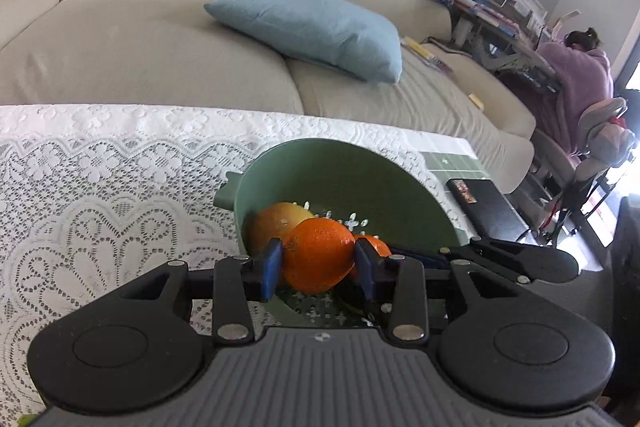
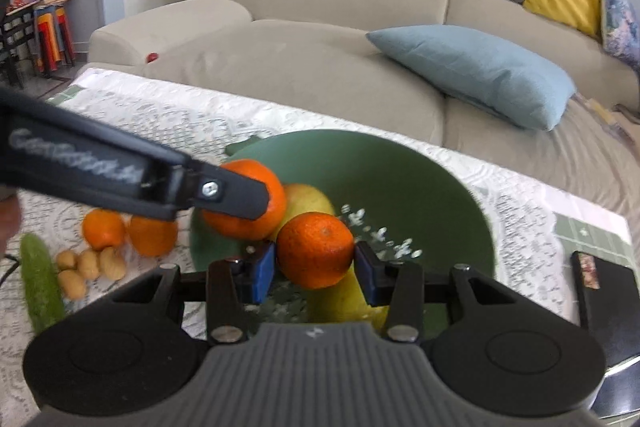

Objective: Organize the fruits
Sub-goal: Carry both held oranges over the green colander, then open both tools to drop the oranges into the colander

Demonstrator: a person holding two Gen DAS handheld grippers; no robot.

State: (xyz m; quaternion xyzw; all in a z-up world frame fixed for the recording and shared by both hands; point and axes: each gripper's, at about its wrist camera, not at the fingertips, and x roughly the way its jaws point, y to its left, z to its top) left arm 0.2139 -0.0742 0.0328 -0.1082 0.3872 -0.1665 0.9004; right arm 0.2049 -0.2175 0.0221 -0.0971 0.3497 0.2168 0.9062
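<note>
Oranges [image 1: 318,253] [image 2: 314,249] round, no long axis, clamped over bowl [image 2: 400,179]

I count four oranges [image 2: 314,249], one in each of my tongs and two to their left, one yellow fruit [image 2: 308,203], five potatoes [image 2: 90,267], one cucumber [image 2: 40,287], one green bowl [image 2: 400,179].

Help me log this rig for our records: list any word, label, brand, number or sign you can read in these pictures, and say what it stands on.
White lettering on the left gripper's black arm in the right wrist view: too blurred to read.
Small white emblem on the right gripper's grey ribbed body: a mark, no letters.
Similar emblem on the left gripper's grey body in the left wrist view: no letters.
Picture label on the black box: too small to read.
</note>
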